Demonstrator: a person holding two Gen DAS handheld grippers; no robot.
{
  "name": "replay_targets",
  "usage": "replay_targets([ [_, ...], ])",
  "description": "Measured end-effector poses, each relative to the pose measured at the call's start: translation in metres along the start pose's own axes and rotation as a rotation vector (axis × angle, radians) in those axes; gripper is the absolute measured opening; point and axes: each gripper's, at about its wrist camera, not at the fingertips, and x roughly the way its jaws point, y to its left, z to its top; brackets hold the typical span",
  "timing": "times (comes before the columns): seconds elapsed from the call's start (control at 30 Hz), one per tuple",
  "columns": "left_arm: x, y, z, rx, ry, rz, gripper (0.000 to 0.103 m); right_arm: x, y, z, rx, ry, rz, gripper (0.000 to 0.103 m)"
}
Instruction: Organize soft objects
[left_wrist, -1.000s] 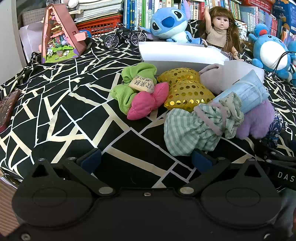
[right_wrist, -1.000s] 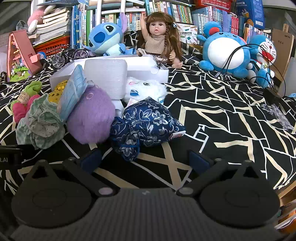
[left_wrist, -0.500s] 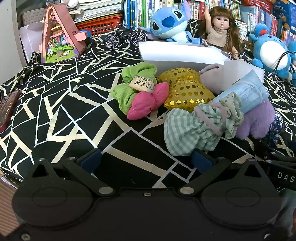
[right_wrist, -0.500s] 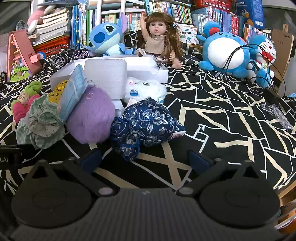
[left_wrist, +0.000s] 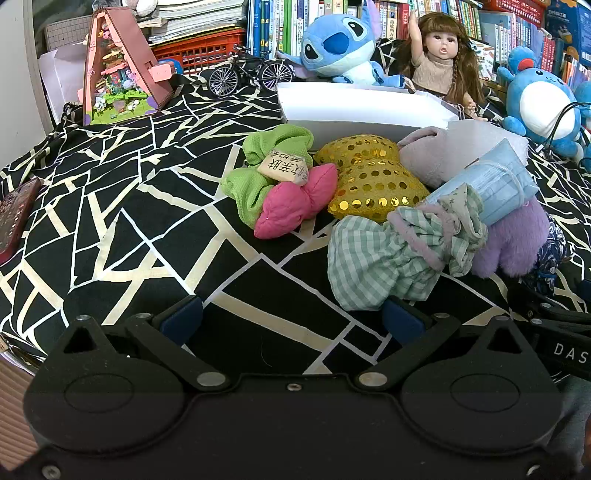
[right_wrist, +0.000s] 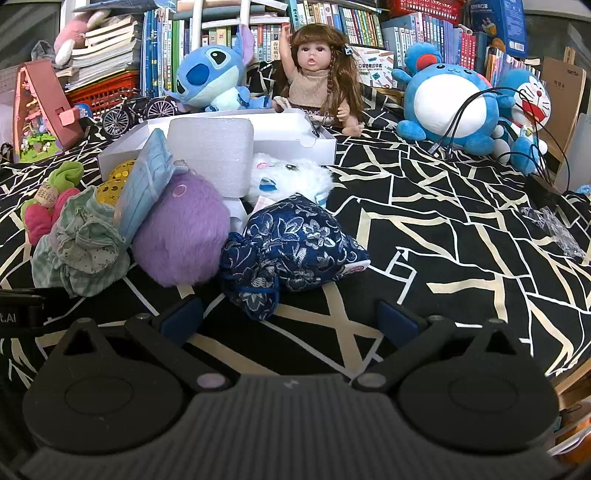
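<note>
Navy brocade sits dead centre of the right wrist view: the blue floral pouch (right_wrist: 291, 243) lies just ahead of the right gripper (right_wrist: 290, 319), whose jaws stand wide apart and hold nothing. In the left wrist view the left gripper (left_wrist: 291, 319) is equally spread and empty, with the green gingham pouch (left_wrist: 391, 254) at lower right, its near edge just above the right-hand fingertip. The white box (left_wrist: 362, 110), upper centre behind the pile, looks like the likely destination. To do this well, I'd say go for the pouch's gathered neck nearest the jaws, pinch deep into the fabric, and lift straight up so the purple plush (right_wrist: 181, 232) touching it isn't dragged along.
</note>
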Motion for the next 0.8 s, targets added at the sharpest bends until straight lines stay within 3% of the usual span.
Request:
replay_targets([
  [0.8, 0.0019, 0.007, -0.0044, -0.003, -0.004, 0.006, 0.103, -0.0012, -0.0007, -0.0004, 0.007, -0.004, -0.003, 0.103],
])
